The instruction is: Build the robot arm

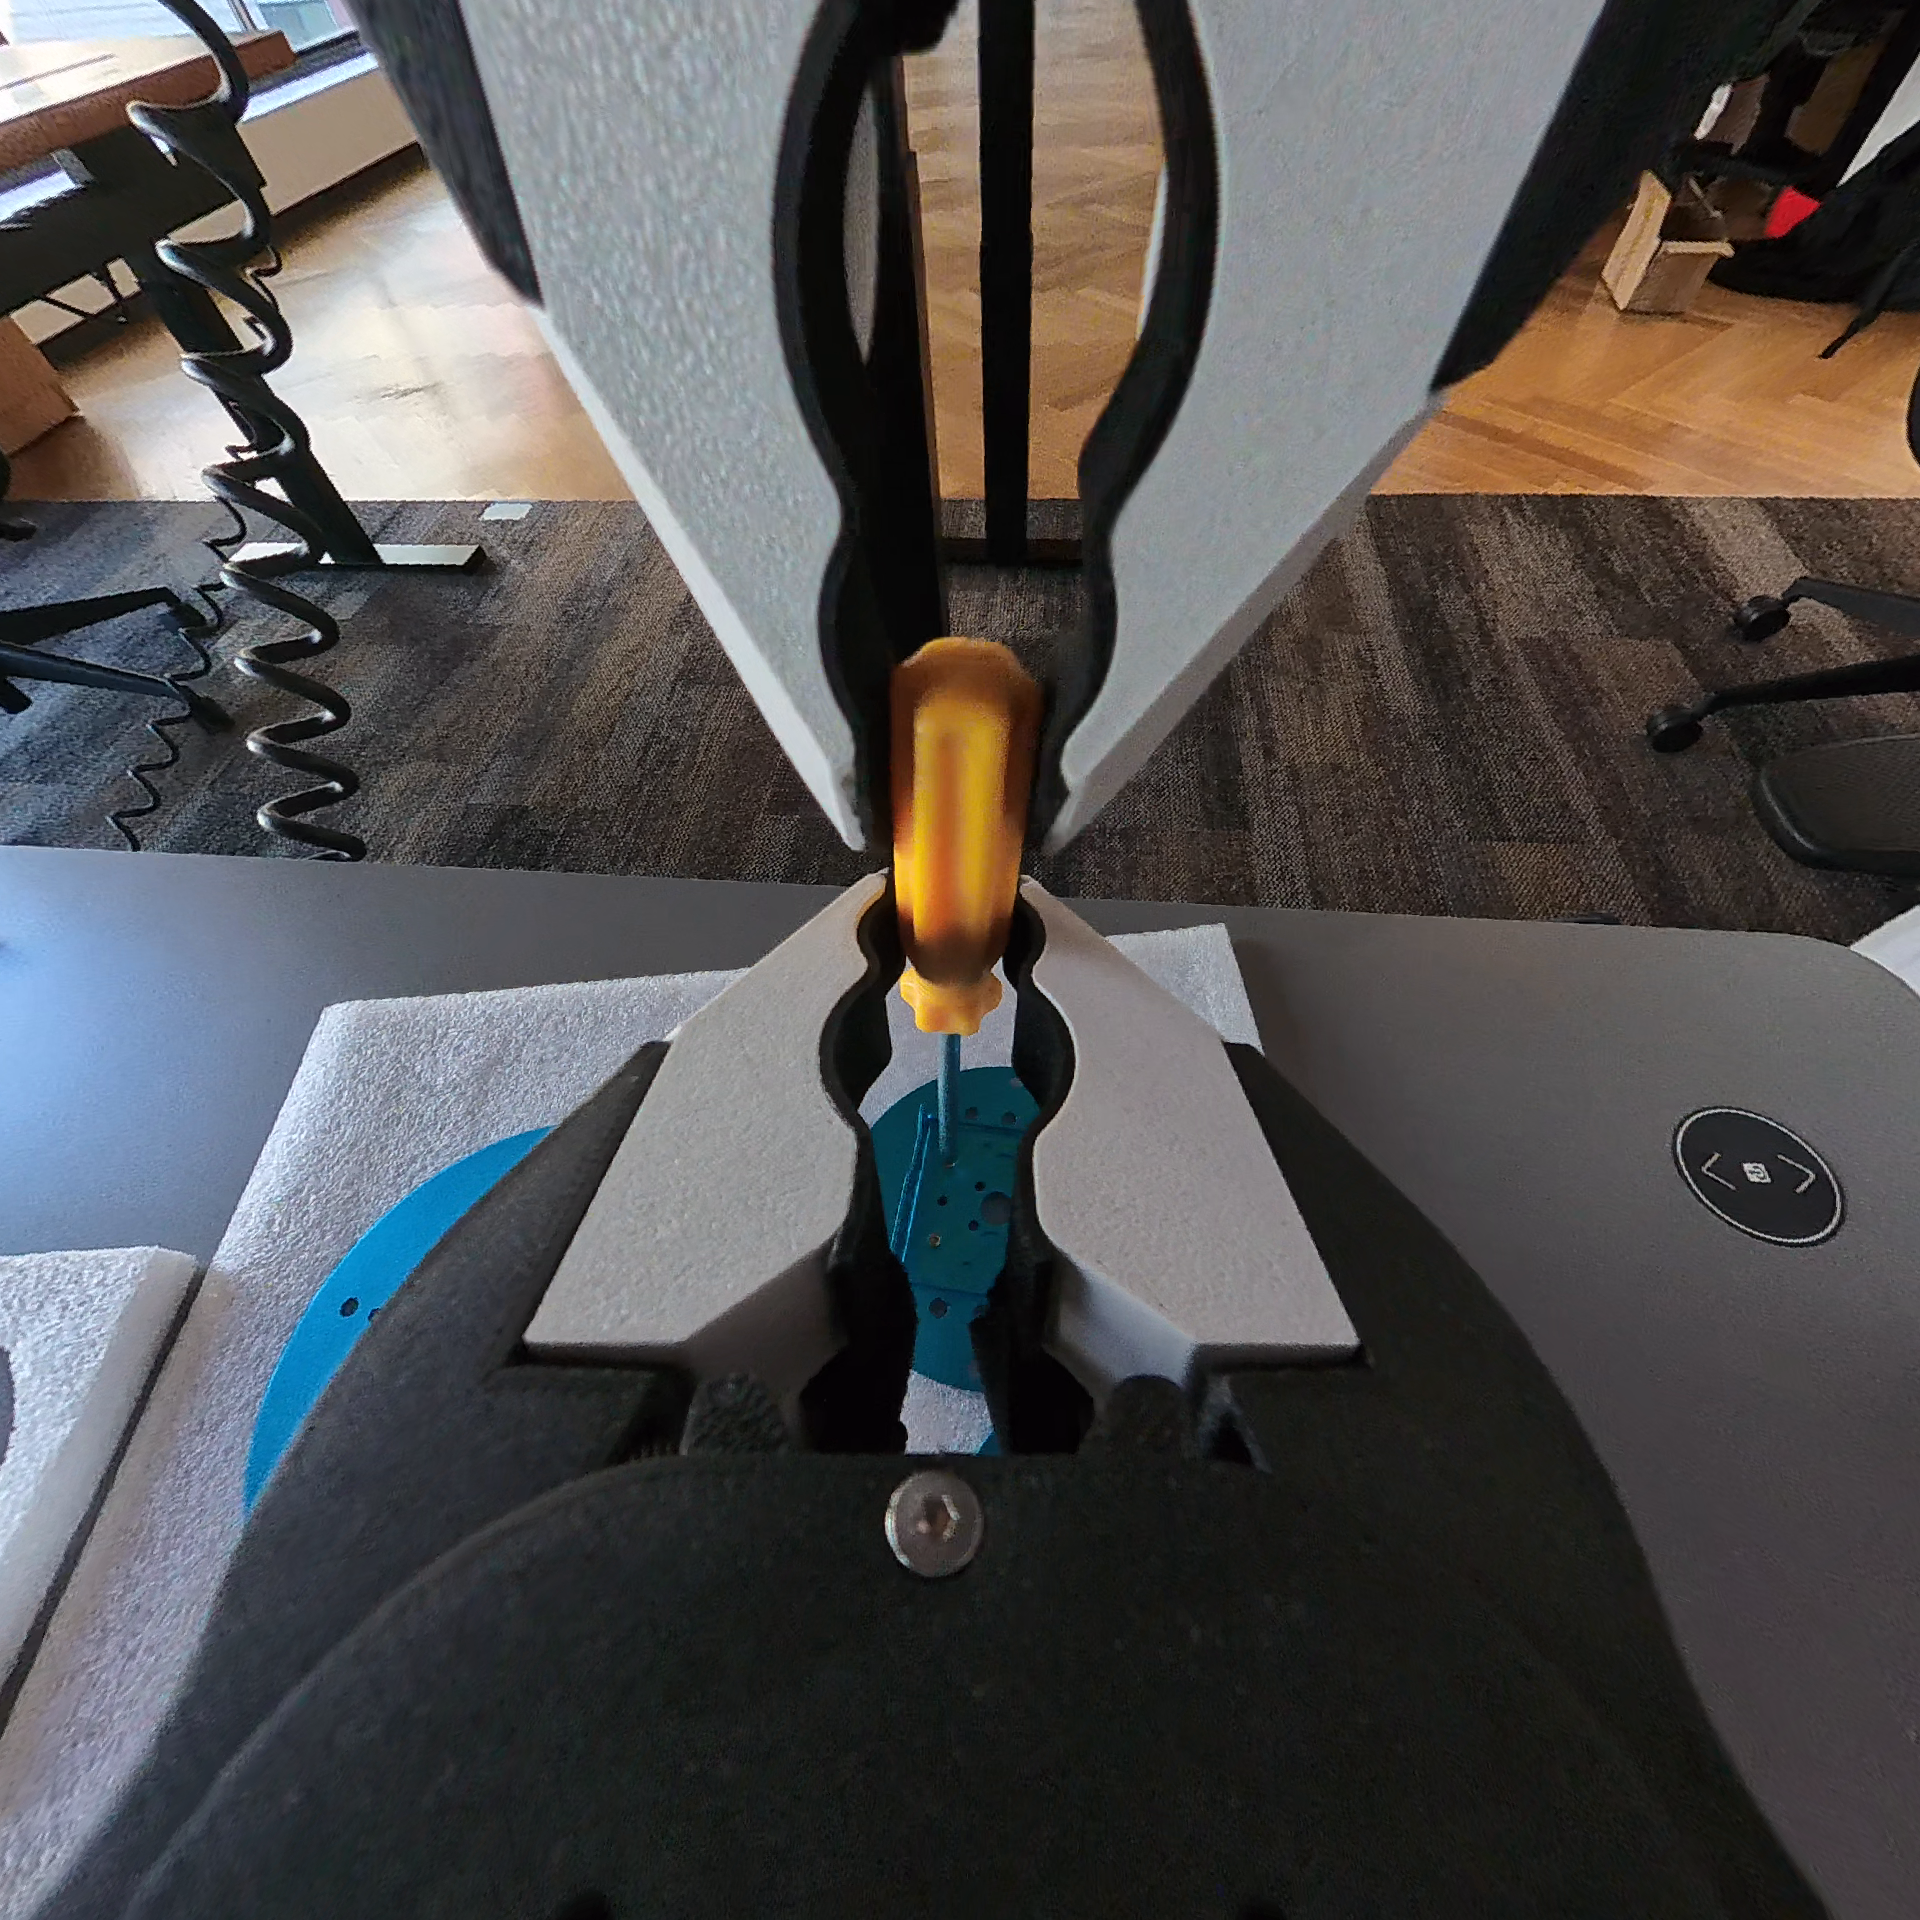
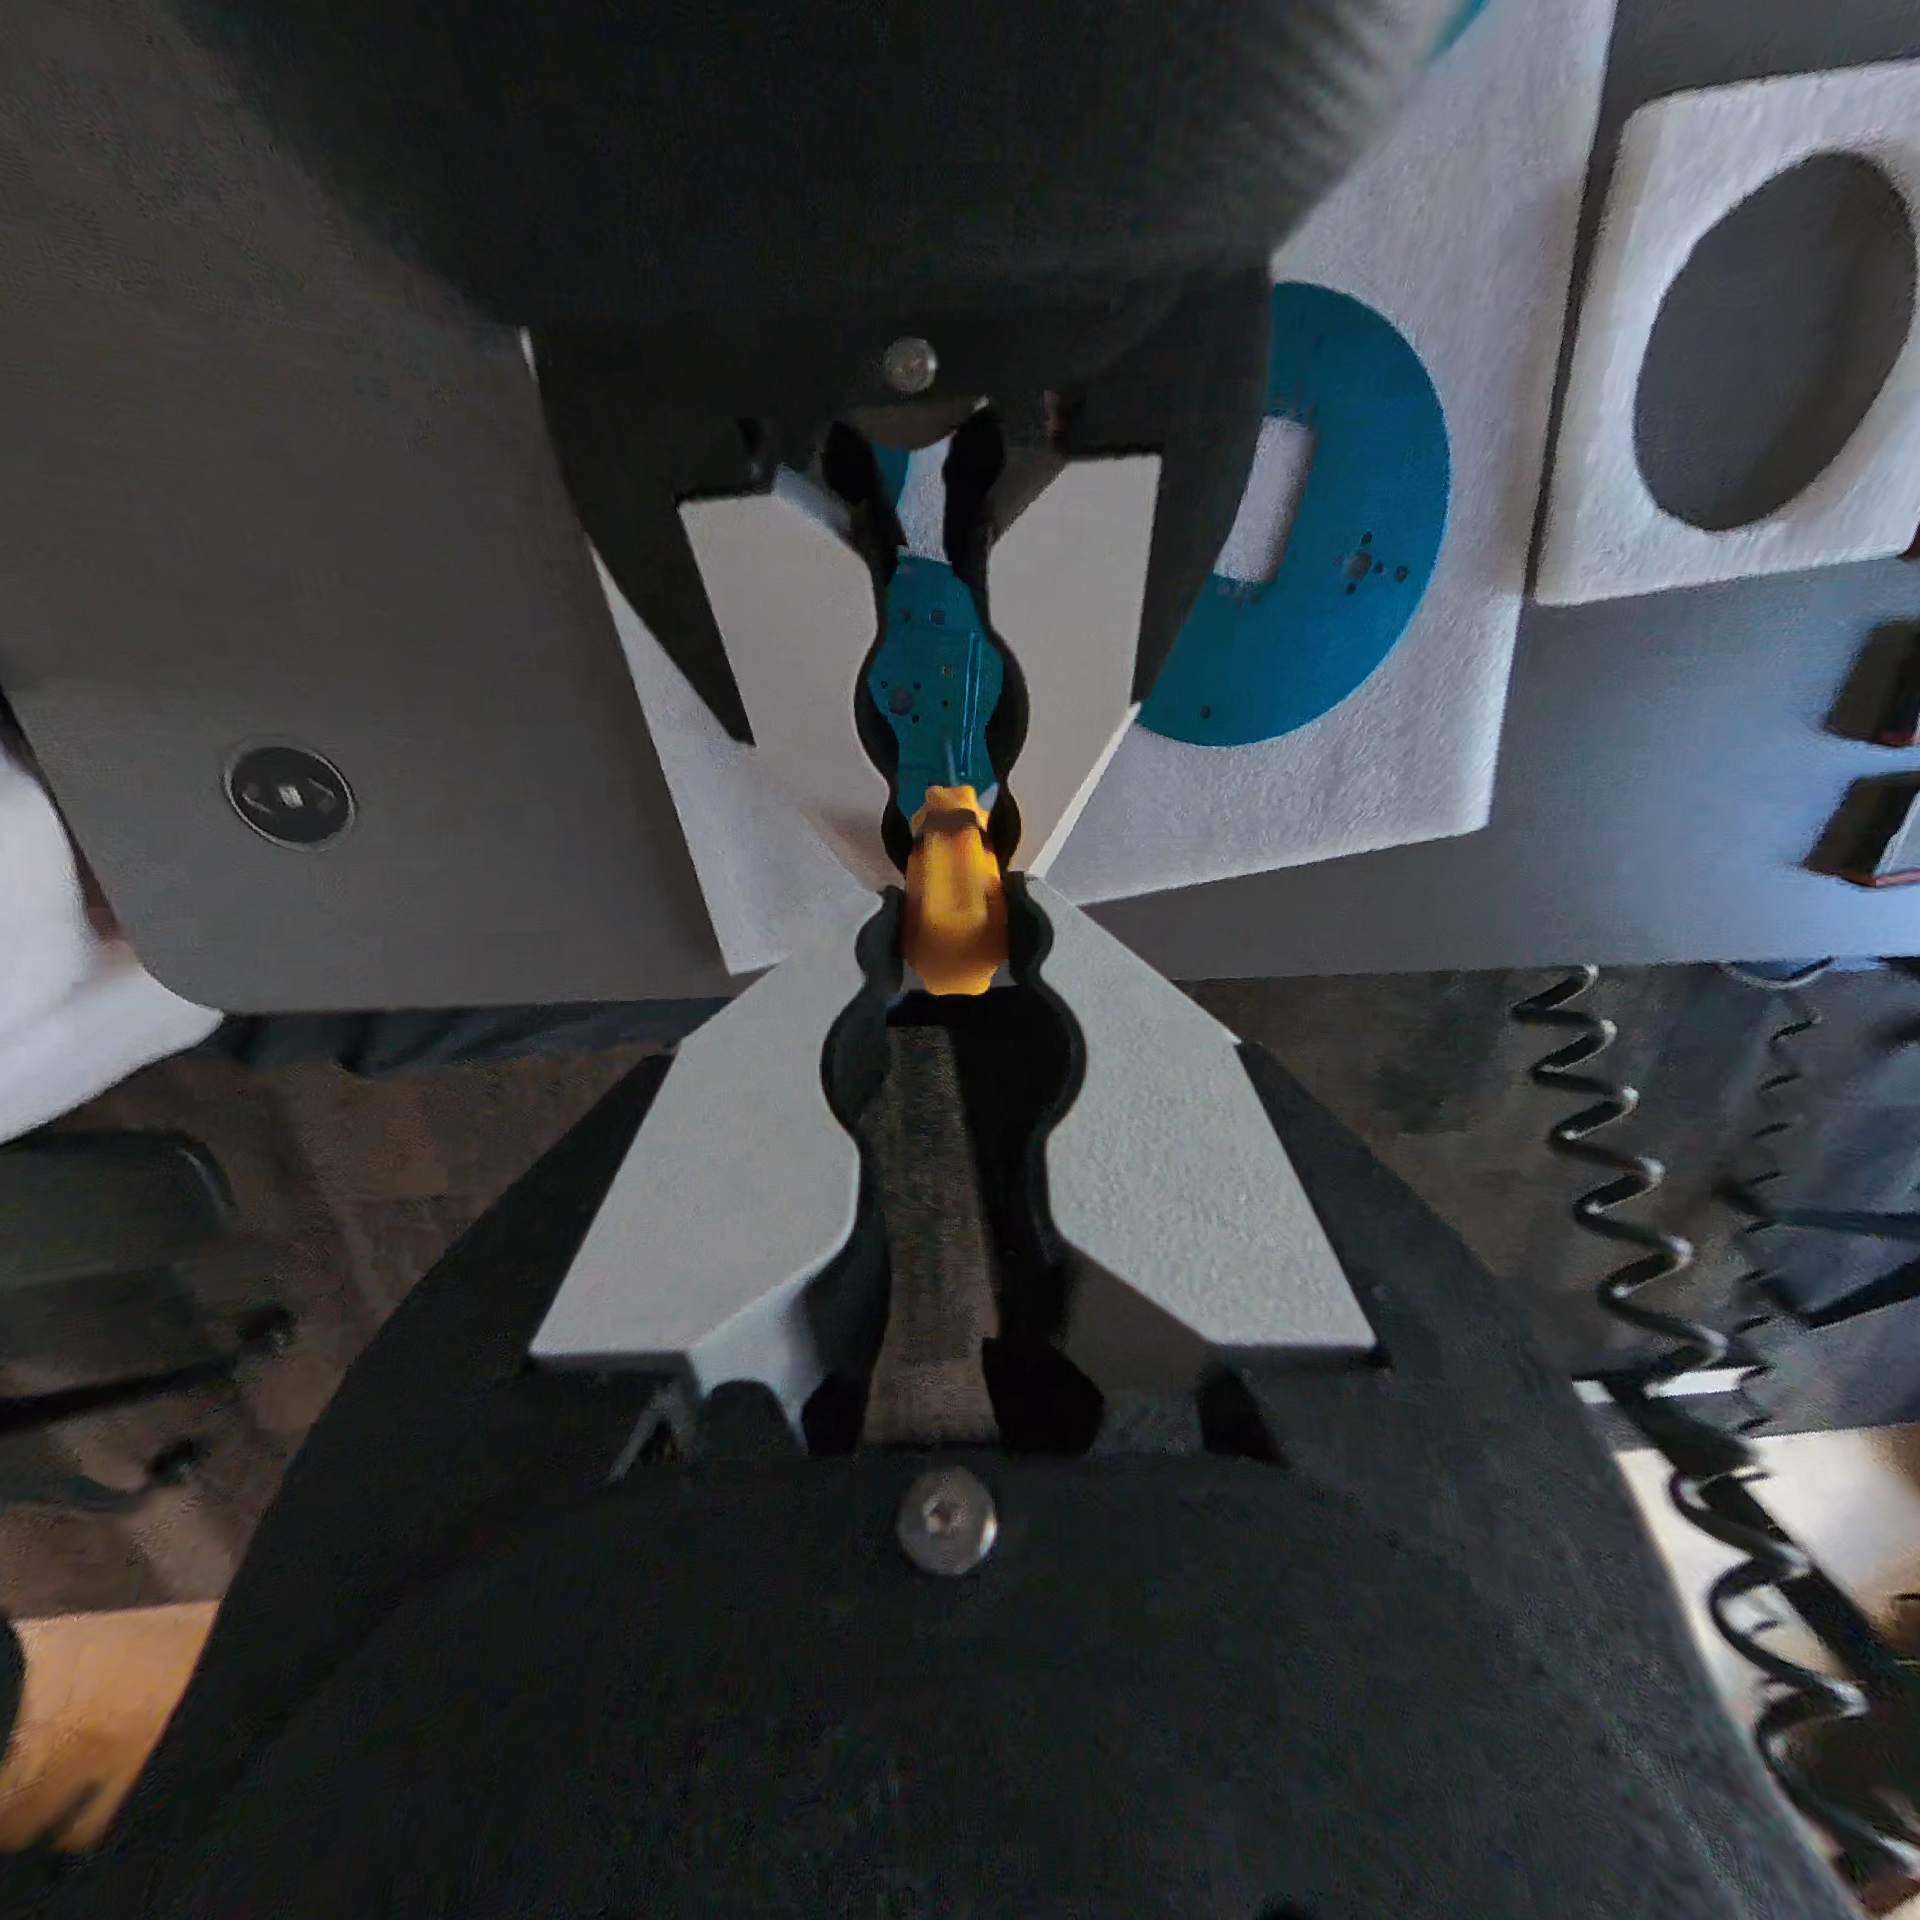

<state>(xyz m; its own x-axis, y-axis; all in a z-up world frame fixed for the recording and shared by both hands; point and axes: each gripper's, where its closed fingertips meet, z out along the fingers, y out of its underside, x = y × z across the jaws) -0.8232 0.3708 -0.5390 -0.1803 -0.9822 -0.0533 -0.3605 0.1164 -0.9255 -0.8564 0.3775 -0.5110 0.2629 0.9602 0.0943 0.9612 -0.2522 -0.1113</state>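
Both of your claws are pinched on the same orange-handled screwdriver [image 1: 961, 821]. Your left claw [image 1: 954, 904] grips the lower part of the handle with its fingertips pressed against either side. Your right claw [image 2: 954, 914] comes in from the opposite direction and pinches the upper part of the handle, so the two sets of white fingers meet tip to tip around it.

The screwdriver stands roughly upright, handle up. Its thin shaft [image 1: 943, 1091] runs down from the handle to a small blue metal bracket [image 1: 951, 1216] drilled with many holes. The tip seems to sit at one of those holes, though the exact contact is too small to make out.

The bracket lies on a round blue plate [image 2: 1340, 582] directly under the screwdriver. That plate has a rectangular cut-out and small holes, and most of it is hidden behind your left claw. The plate rests on a white foam sheet [image 1: 457, 1070] spread on the grey bench [image 1: 1558, 1039].

Beside the foam sheet, on the side away from the bench's rounded corner, lies a second white foam block [image 2: 1662, 312] with a large oval hole in it. On the other side of the screwdriver, near that rounded corner, a round black button [image 1: 1758, 1189] is set into the bench top. Beyond the bench edge a black coiled cable [image 1: 249, 436] hangs above the dark carpet.
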